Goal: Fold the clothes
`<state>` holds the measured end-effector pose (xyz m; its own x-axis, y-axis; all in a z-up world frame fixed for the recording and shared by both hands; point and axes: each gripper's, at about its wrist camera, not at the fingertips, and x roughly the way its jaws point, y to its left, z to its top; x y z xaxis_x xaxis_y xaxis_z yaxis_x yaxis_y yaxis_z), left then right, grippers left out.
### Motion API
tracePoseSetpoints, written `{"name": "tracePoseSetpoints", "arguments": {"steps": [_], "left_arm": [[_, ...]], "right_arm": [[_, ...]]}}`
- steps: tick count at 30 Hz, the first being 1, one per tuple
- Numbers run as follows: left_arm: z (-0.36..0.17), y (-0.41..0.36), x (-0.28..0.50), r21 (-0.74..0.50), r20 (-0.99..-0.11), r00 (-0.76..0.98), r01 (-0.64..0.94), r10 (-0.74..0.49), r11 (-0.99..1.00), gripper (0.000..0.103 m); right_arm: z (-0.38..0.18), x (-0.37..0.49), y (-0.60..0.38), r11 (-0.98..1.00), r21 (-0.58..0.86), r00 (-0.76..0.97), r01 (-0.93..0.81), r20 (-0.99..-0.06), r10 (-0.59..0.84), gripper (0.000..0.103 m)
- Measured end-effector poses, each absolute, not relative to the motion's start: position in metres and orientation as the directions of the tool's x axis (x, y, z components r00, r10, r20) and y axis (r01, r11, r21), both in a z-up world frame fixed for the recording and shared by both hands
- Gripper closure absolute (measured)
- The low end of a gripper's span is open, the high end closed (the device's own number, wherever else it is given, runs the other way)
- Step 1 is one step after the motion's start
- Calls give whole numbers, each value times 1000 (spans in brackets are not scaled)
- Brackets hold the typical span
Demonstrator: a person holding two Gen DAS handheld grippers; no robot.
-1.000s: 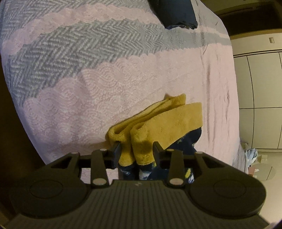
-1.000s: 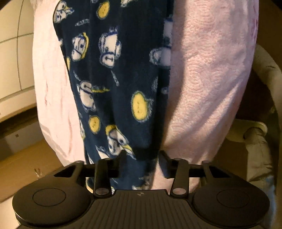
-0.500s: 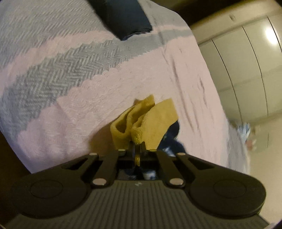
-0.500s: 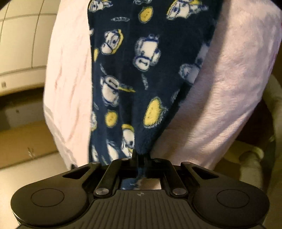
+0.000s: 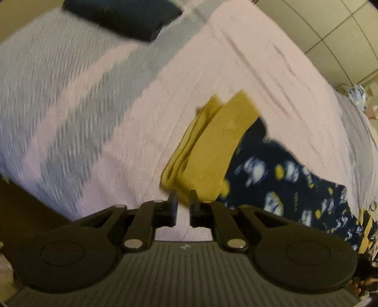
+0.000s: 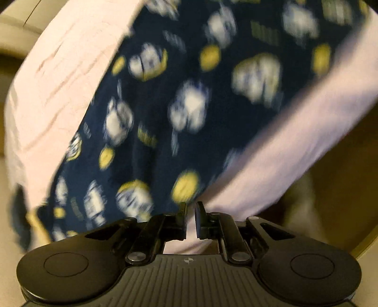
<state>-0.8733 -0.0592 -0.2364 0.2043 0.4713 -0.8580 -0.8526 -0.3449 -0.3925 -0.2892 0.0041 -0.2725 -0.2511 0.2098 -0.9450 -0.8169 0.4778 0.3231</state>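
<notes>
Take the bedspread, pink with grey herringbone bands, as your reference for all positions.

**Work item.** The navy printed garment lies stretched across the pink section of the bedspread, running towards its near edge. Its yellow cuff is at the end that lies over the middle of the pink section. Both views are motion-blurred.

**Left gripper.** You hold it above the bedspread, pointing steeply down. Its jaws have just been opening slightly and now stand a narrow gap apart. The lower corner of the yellow cuff is pinched between the tips. Further back, the gap shows only pink bedspread.

**Right gripper.** You hold it at the bedspread's near edge, also pointing steeply down. Its jaws have just been opening slightly to a narrow gap. The navy fabric narrows to a point that ends between the tips, so they grip the garment there.

**Other items.** A dark folded item rests on the grey bands at the far end of the bedspread, well apart from the garment.
</notes>
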Motion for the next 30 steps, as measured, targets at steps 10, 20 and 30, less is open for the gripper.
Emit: {"name": "tracePoseSetpoints", "arguments": {"steps": [10, 20, 30], "left_arm": [[-253, 78, -849, -450, -792, 297, -875, 534, -181, 59], [-242, 74, -825, -369, -777, 206, -915, 595, -165, 101], [-300, 116, -834, -252, -854, 128, -950, 504, -186, 90]], "right_arm": [[-238, -277, 97, 355, 321, -142, -878, -884, 446, 92], [-267, -304, 94, 314, 335, -214, -888, -908, 361, 91], [-292, -320, 104, 301, 299, -201, -906, -928, 314, 91]]}}
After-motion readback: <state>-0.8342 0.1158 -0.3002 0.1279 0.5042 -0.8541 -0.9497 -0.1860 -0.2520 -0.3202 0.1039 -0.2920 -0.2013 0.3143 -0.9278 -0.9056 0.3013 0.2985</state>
